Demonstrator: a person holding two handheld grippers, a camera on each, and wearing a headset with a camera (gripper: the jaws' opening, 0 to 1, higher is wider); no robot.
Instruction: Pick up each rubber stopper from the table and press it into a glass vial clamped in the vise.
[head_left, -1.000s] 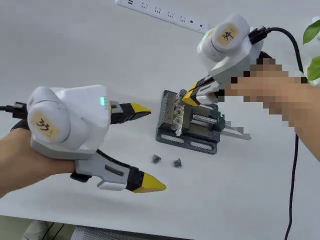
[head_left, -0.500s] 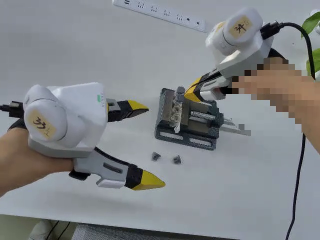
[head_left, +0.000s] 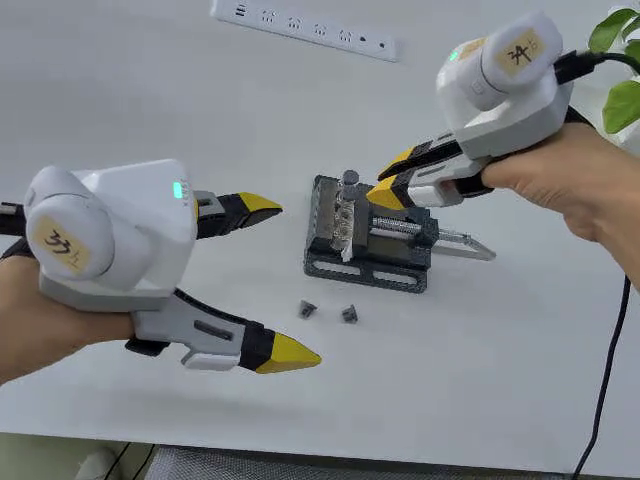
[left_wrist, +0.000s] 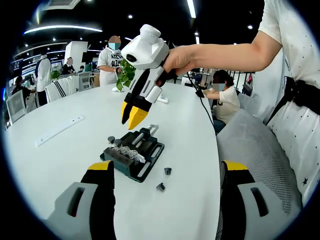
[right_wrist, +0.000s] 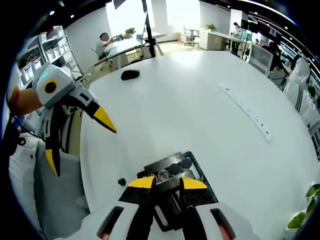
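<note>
Centrally on the white desk (head_left: 180, 110) stands a small dark vise (head_left: 365, 262), its jaws clamping a row of glass vials (head_left: 345, 222). A grey stopper (head_left: 350, 178) sits on the vial at the far end of the row, and in the right gripper view 2 dark round caps show in the row next to a bare vial mouth. 2 loose stoppers (head_left: 307, 309) lie on the desk just in front of the vise, close together but not touching each other, and apart from both grippers. The right gripper (head_left: 388, 182) hangs in the air just above and beside the capped end of the row, its yellow tips angled down toward the vials; its jaws stand narrow, with a slim gap and nothing between them. The left gripper (head_left: 292, 282) is held off to the left of the vise, well apart from it and above the desk, with its jaws spread wide and empty; the vise and the 2 loose stoppers lie ahead of it. A white power strip (head_left: 305, 28) lies along the far side of the desk, green leaves (head_left: 618, 62) show at the right edge, and a black cable (head_left: 608, 370) runs down from the right gripper across the desk.
</note>
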